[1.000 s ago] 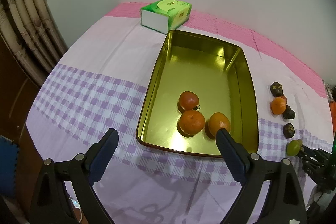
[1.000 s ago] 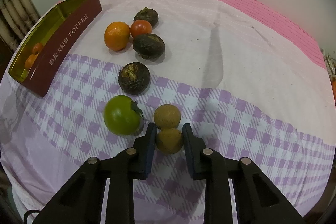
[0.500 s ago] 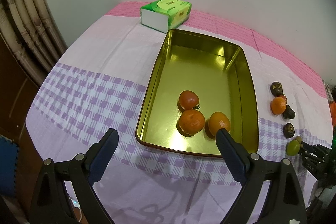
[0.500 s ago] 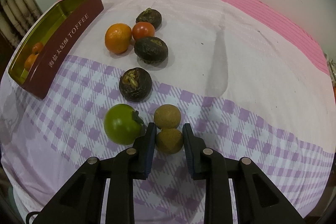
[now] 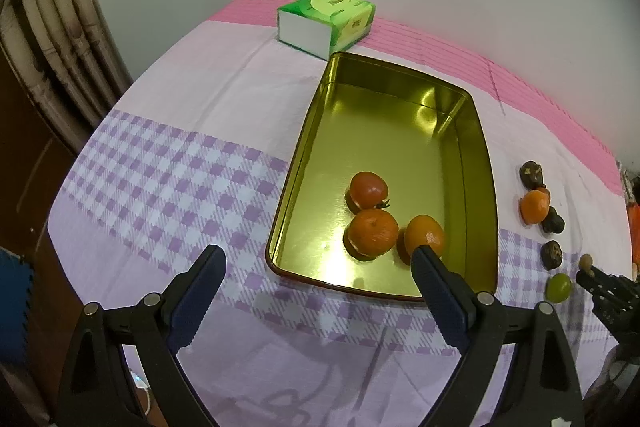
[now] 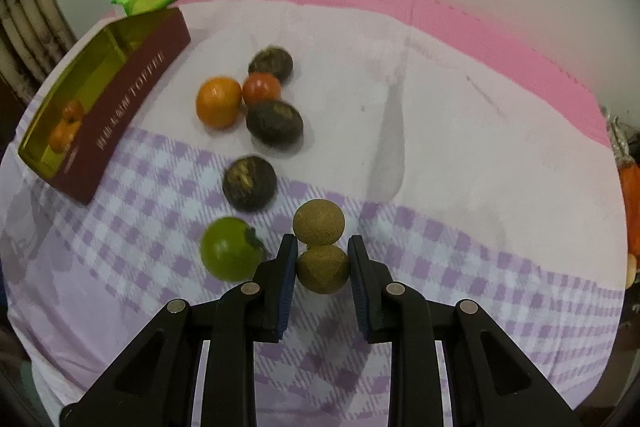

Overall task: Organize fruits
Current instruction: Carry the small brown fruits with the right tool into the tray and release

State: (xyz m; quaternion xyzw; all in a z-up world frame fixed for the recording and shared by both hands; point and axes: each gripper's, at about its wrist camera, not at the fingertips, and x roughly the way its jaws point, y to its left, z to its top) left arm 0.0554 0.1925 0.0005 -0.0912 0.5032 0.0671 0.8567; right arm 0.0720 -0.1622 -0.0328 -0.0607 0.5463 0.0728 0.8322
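Surface: a tablecloth (image 6: 440,131) in pale lilac with purple checks and a pink band along the far edge; it lies against a plain pale wall
Room: ribbed bamboo-like poles at the left edge; a green tissue pack (image 5: 326,21) just behind the tin
Tin: a gold-lined tin tray (image 5: 486,187) with maroon outer walls; two oranges and a red tomato lie in its near end
Loose fruit: an orange (image 6: 218,101), a small red tomato (image 6: 261,88), three dark brown fruits and a green tomato (image 6: 228,248) lie on the cloth right of the tin
Right gripper (image 6: 322,259): pitched steeply down; jaws narrow, clamped on a brown round fruit (image 6: 322,269); a second brown fruit (image 6: 318,222) touches it on the far side
Left gripper (image 5: 316,267): pitched steeply down over the tin's near end; jaws wide, gripping nothing
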